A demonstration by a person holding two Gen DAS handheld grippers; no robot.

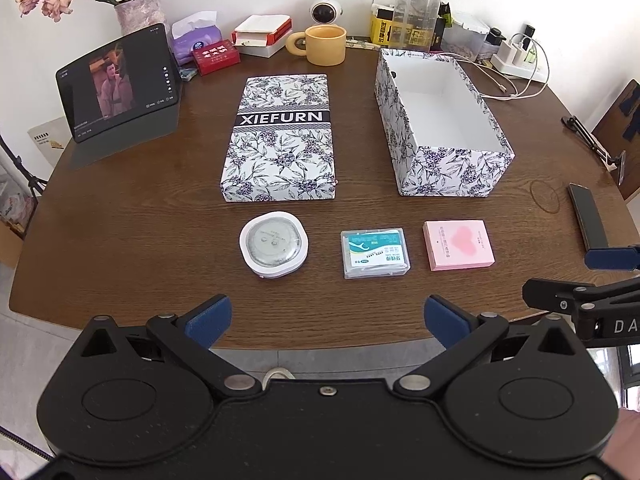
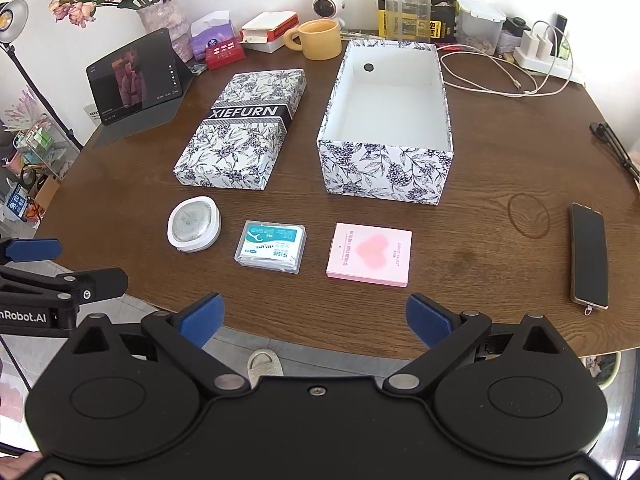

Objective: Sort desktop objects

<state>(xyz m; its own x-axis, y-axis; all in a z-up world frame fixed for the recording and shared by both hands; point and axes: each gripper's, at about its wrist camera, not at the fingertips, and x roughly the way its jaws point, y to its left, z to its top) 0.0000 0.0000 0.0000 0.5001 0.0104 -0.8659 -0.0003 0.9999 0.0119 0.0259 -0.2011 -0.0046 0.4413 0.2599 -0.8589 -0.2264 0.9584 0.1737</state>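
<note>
Task looks unstarted. The open floral box (image 2: 386, 128) sits on the wooden table (image 2: 500, 184), its white inside bare, nothing in it. Its lid (image 2: 240, 136), printed XIEFURN, lies flat just beside it on the left, not touching.

3 small items lie in a row in front of the box and lid, near the table's front edge, all apart from each other:
- round white case (image 2: 194, 228), leftmost, in front of the lid
- clear floss pick box (image 2: 271, 246), middle
- pink heart card pack (image 2: 370, 255), rightmost, in front of the open box

Left gripper (image 1: 327, 320): jaws spread wide, holding nothing, hovering at the table's front edge, short of the row. Right gripper (image 2: 314, 320): same, wide and empty, also back at the edge. Neither touches any item.

Done: 0 of 3 items in the box, as far as the views show. Left, by my read: pick each of the 3 and drop it into the open box, then probably set the lid on.

Clutter at the back (tablet (image 2: 136, 76), yellow mug (image 2: 318, 40), tissue pack (image 2: 212, 36), cables) and a phone (image 2: 589, 256) at the far right seem outside the sort, though that is a guess.
</note>
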